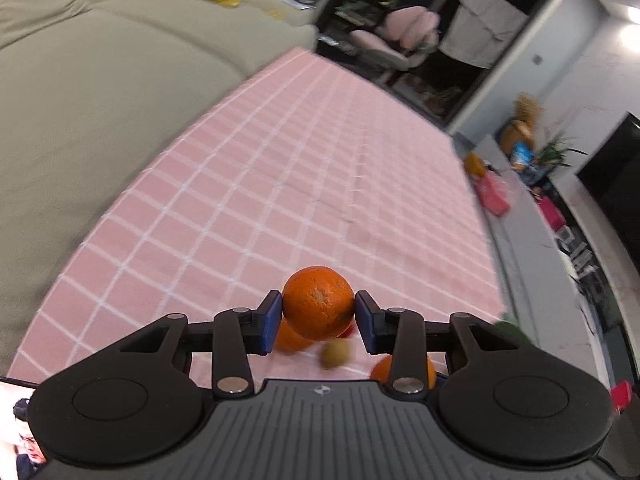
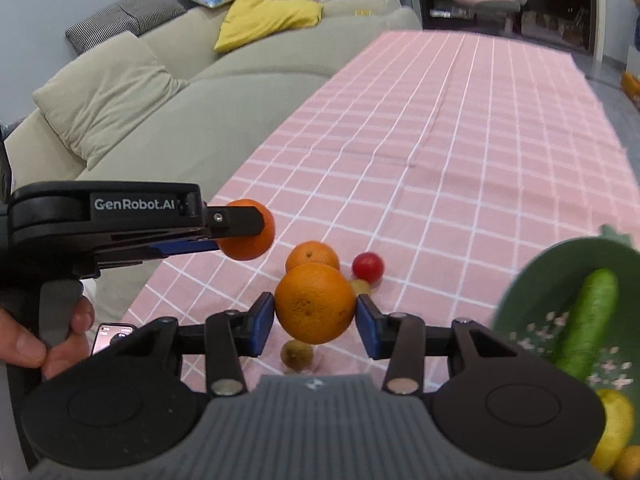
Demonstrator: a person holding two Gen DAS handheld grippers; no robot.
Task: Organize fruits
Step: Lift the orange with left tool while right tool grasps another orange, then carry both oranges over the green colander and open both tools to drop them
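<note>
Oranges everywhere, and both grippers have one! The left gripper [image 1: 318, 316] has its blue pads pinching an orange [image 1: 318, 302] on both sides, lifted clear above the pink checked tablecloth [image 1: 280, 168]. In the right wrist view that same left gripper [image 2: 244, 229] comes in from nine o'clock, side-on, its orange [image 2: 256, 240] poking out beyond the fingertip, with the person's hand [image 2: 48, 336] wrapped around the grip.

Over to the right gripper [image 2: 316, 320]: its jaws are clamped on a second, larger-looking orange [image 2: 315, 302], pads touching it at nine and three o'clock, held above the cloth.

Down on the table, a third orange [image 2: 313, 255] sits just beyond the held one at twelve o'clock. A small red fruit [image 2: 367, 267] lies at one o'clock, and a pale green grape-like fruit [image 2: 361, 286] is just beside it, partly hidden. Another little greenish fruit [image 2: 297, 354] rests at six o'clock, under the held orange.

At four o'clock, a green colander [image 2: 516, 300] holds a cucumber [image 2: 586, 320] lying tilted inside; a lemon [image 2: 616, 428] sits by its lower edge. A beige sofa [image 2: 168, 128] with a yellow cushion [image 2: 268, 16] runs along the table from nine to eleven o'clock.
</note>
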